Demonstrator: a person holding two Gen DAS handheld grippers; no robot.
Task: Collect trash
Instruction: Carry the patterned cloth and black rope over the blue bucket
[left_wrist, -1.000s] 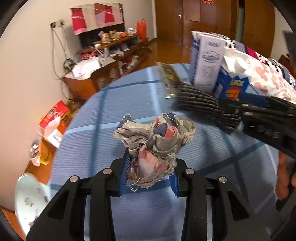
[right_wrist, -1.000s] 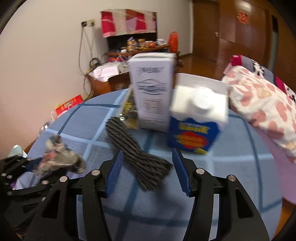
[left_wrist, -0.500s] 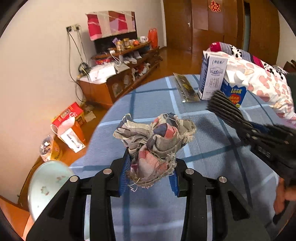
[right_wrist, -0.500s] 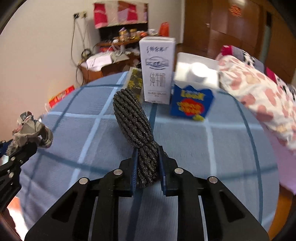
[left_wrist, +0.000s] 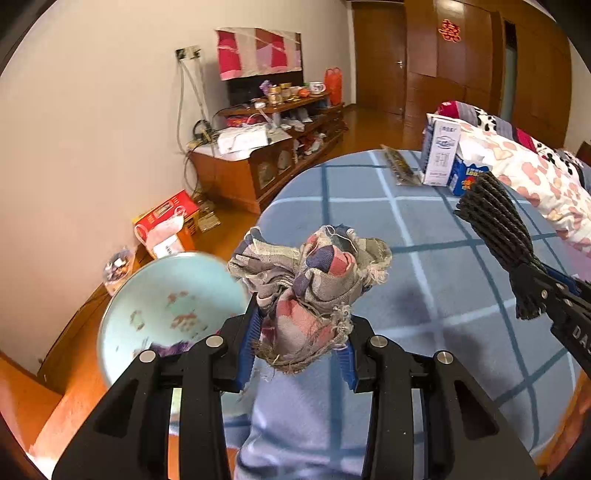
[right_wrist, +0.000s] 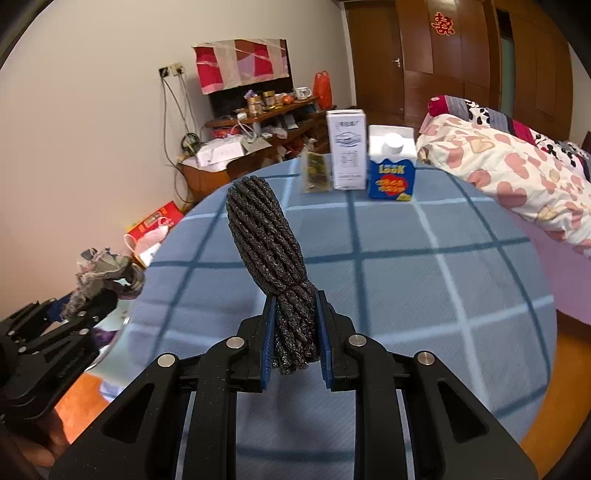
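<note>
My left gripper (left_wrist: 297, 354) is shut on a frayed patchwork cloth scrap (left_wrist: 310, 288), held in the air over the table's left edge. A pale blue basin (left_wrist: 162, 306) sits just below and to the left of it, off the table. My right gripper (right_wrist: 293, 339) is shut on the narrow end of a dark grey foam net sleeve (right_wrist: 266, 236), which stands up from the pads above the blue checked tablecloth (right_wrist: 406, 280). In the left wrist view the sleeve (left_wrist: 491, 225) and right gripper show at the right. In the right wrist view the scrap (right_wrist: 107, 273) and left gripper show at the far left.
At the table's far edge stand a white milk carton (right_wrist: 347, 147), a blue and white carton (right_wrist: 391, 170) and a flat snack wrapper (right_wrist: 316, 173). A bed with a heart-patterned quilt (right_wrist: 509, 173) lies to the right. A red box (left_wrist: 166, 218) and a wooden cabinet (left_wrist: 251, 170) stand by the wall.
My right gripper closed on the foam net sleeve and lifted it off the cloth. Both grippers drew back from the cartons toward the table's left edge, and the basin came into view.
</note>
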